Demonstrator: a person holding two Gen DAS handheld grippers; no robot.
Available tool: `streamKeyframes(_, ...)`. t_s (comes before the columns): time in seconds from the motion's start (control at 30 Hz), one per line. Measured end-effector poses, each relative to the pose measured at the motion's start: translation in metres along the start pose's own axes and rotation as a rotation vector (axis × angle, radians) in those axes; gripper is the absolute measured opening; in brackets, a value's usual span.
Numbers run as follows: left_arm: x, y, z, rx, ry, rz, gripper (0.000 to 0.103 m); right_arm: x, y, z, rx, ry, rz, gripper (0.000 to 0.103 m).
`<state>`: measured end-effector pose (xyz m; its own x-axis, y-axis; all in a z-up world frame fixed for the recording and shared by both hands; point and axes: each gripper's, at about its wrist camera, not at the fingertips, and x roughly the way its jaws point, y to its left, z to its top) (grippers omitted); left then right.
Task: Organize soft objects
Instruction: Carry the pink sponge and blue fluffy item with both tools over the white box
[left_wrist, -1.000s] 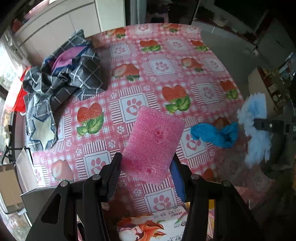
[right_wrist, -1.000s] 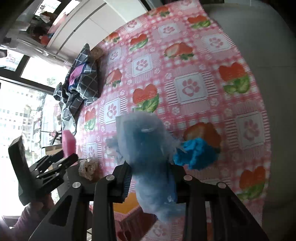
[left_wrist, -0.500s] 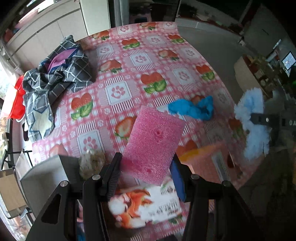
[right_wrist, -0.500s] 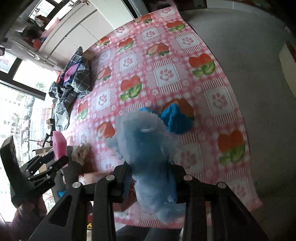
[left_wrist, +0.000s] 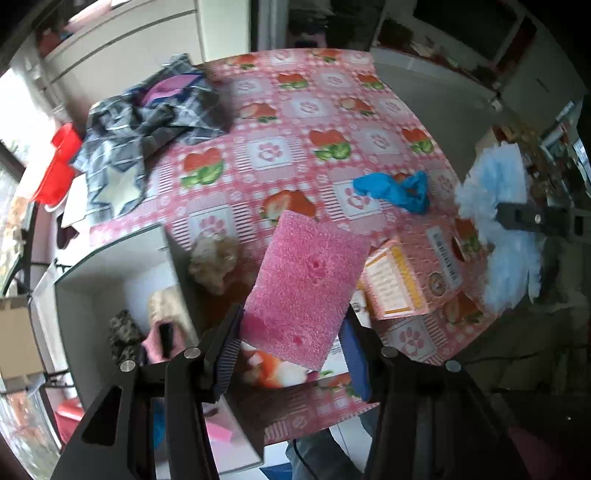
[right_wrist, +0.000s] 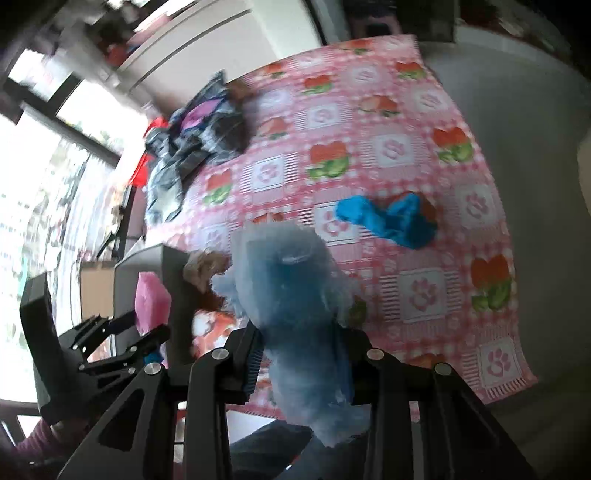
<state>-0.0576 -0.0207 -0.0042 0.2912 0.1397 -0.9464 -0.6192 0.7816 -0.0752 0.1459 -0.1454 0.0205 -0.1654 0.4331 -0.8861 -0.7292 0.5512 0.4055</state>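
My left gripper (left_wrist: 291, 343) is shut on a pink sponge (left_wrist: 306, 288) and holds it above the table's near edge, beside a grey storage box (left_wrist: 110, 258). The sponge also shows in the right wrist view (right_wrist: 149, 299). My right gripper (right_wrist: 299, 354) is shut on a pale blue fluffy toy (right_wrist: 295, 295), which also shows in the left wrist view (left_wrist: 498, 206). A bright blue cloth (left_wrist: 397, 188) lies on the pink strawberry tablecloth (left_wrist: 295, 122), also in the right wrist view (right_wrist: 391, 219). A beige fluffy item (left_wrist: 216, 262) sits by the box wall.
A dark plaid garment (left_wrist: 147, 122) is heaped at the table's far left. The box holds several soft items, one camouflage-patterned (left_wrist: 123, 332). An orange carton (left_wrist: 391, 284) and a printed tissue pack (left_wrist: 273, 369) lie near the front edge. A red container (left_wrist: 59, 166) stands left.
Both grippers have pulled back toward the near edge and left with their loads. The grey box and its contents have come into view.
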Motion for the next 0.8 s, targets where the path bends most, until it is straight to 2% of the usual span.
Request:
streamKeyframes(0.2, -0.018, 0.037, -0.021, -0.116, -0.033, 0.035, 0.055, 0.019, 0.062, -0.002, -0.156, 0.051, 0.029, 0.036)
streamKeyframes(0.53, -0.044, 0.106, -0.075, -0.355, -0.056, 0.148, 0.055, 0.058, 0.168, -0.009, -0.435, 0.151, 0.084, 0.036)
streamKeyframes(0.8, -0.051, 0.142, -0.110, -0.513, -0.050, 0.178, 0.055, 0.084, 0.236, -0.021, -0.628, 0.219, 0.107, 0.036)
